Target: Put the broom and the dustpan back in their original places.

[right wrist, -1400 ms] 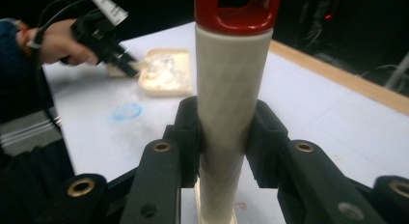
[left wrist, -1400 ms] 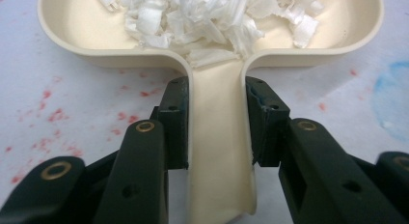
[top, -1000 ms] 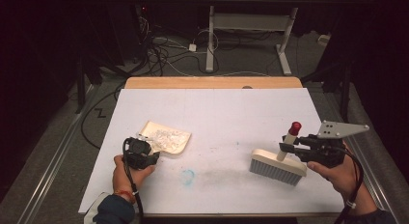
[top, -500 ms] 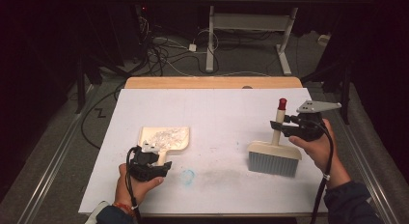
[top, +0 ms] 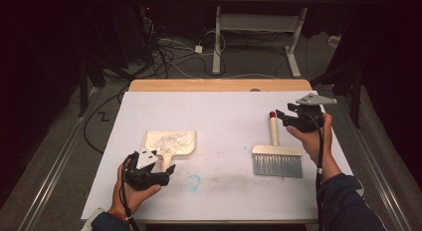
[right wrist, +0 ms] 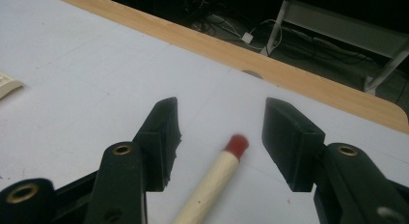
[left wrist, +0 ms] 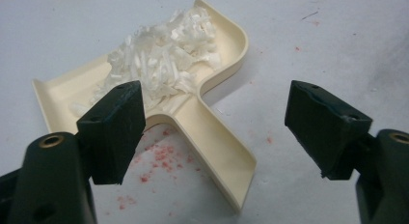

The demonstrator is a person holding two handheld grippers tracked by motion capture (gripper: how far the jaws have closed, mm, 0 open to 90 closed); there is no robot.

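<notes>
A cream dustpan (top: 170,143) lies on the white sheet, its pan filled with white shreds (left wrist: 164,64) and its handle (left wrist: 217,147) pointing toward the person. My left gripper (top: 166,175) is just short of that handle's end. Its jaws are open in the left gripper view (left wrist: 219,122), with the handle lying between and ahead of them, untouched. A brush (top: 276,160) with grey bristles lies flat at the right, and its cream handle ends in a red tip (right wrist: 237,143). My right gripper (top: 282,117) is open beside that tip, its jaws on either side of the handle (right wrist: 212,185) without contact.
A white sheet (top: 224,116) covers the table, and a wooden edge (top: 219,85) shows at the far side. A blue smudge (top: 193,181) marks the sheet near the front. Red specks (left wrist: 159,156) lie under the dustpan handle. Cables and desk legs sit on the floor beyond.
The brush went from tilted in the right gripper to flat on the sheet, and that gripper now stands open at its tip. The left gripper drew back toward the person, below the dustpan handle.
</notes>
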